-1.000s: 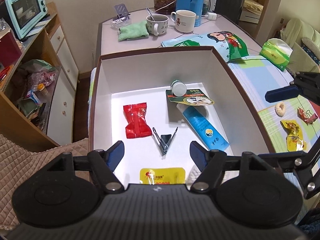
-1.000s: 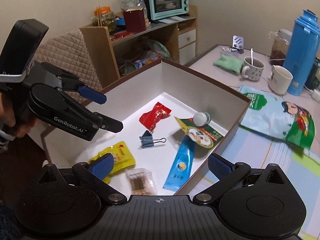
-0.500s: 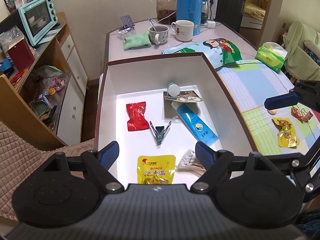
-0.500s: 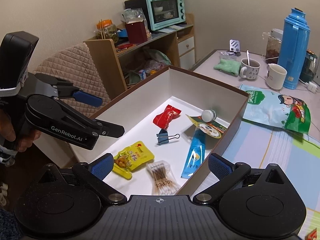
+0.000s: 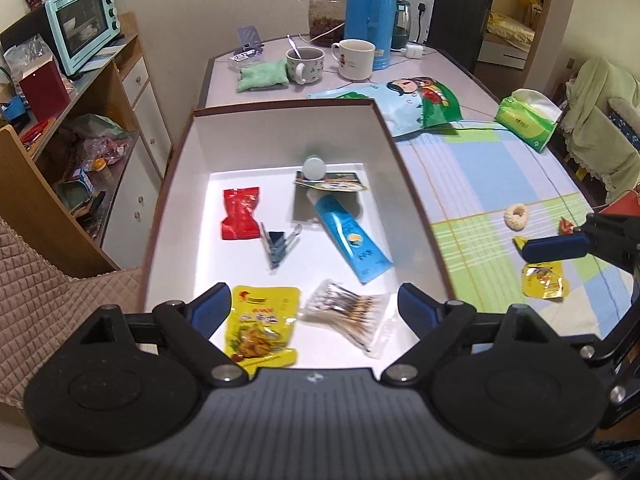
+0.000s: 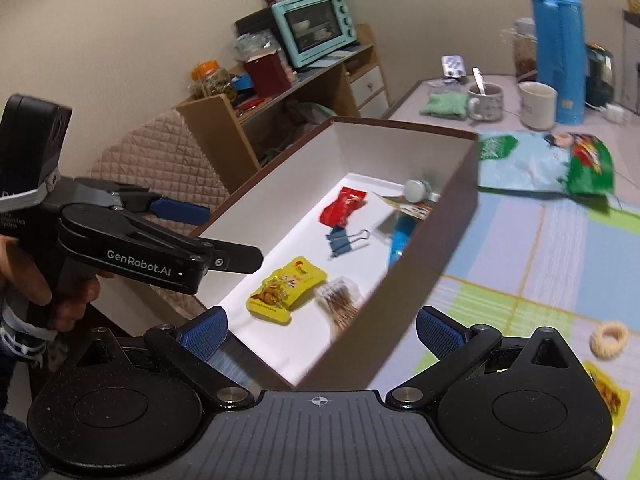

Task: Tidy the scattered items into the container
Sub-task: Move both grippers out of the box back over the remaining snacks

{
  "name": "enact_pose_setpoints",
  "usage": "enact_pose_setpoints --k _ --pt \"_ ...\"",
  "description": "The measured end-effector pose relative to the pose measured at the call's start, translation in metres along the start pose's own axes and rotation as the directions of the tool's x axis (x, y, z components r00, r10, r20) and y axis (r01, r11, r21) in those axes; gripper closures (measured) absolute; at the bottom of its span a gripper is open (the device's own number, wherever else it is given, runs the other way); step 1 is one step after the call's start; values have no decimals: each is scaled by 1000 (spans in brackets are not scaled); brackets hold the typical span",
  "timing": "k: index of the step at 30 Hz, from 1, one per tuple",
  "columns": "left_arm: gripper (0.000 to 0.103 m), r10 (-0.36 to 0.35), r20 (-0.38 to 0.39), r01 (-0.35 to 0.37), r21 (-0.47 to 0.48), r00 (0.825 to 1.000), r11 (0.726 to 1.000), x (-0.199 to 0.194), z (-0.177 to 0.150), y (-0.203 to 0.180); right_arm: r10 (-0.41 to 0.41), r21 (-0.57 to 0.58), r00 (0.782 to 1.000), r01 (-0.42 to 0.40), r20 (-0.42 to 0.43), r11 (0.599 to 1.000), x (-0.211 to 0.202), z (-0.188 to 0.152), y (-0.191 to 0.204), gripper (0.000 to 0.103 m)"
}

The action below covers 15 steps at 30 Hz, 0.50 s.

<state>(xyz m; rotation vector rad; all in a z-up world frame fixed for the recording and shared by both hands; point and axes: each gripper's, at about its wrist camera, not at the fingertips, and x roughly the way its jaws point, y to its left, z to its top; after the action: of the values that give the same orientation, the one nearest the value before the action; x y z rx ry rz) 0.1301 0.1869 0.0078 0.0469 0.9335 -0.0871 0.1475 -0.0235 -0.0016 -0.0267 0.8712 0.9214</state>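
Observation:
A brown-rimmed box [image 5: 280, 105] with a white inside holds a red candy packet [image 5: 240, 213], a blue binder clip [image 5: 277, 245], a blue tube [image 5: 352, 238], a white-capped bottle [image 5: 314, 168], a yellow snack packet [image 5: 262, 324] and a pack of cotton swabs [image 5: 352, 314]. My left gripper [image 5: 314, 306] hangs open and empty over the box's near end. My right gripper [image 6: 322, 328] is open and empty by the box's near right corner [image 6: 404, 126]. On the tablecloth to the right lie a cream ring [image 5: 516, 216], a yellow packet [image 5: 542, 280] and a red wrapper [image 5: 565, 225].
Beyond the box sit a large snack bag [image 5: 416, 108], two mugs [image 5: 306, 65], a blue thermos [image 5: 370, 12], a green cloth [image 5: 261, 78] and a green tissue pack [image 5: 526, 122]. A shelf with a toaster oven [image 5: 80, 36] and a quilted chair [image 5: 44, 300] stand left.
Both grippers have drawn back and up from the box, so more of its near end shows. The right wrist view has swung right towards the tablecloth. Both stayed open.

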Motion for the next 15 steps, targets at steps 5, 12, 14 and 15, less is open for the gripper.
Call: enact_pose_setpoints --k 5,12,14,15 --pt "13 -22 3 22 27 1000 999 0 5 -34 -44 31 999 44 16 999 -30 -13 -27 0" --pt "12 -86 12 84 85 996 993 7 17 -99 -115 110 993 112 16 988 -81 -39 -82 0" --pt "12 -100 4 99 95 995 991 11 19 -118 -140 131 990 137 8 982 -98 -48 -99 0" --pt "12 -107 -1 107 98 994 989 13 19 -126 -155 141 988 153 3 978 -105 -53 -107 0"
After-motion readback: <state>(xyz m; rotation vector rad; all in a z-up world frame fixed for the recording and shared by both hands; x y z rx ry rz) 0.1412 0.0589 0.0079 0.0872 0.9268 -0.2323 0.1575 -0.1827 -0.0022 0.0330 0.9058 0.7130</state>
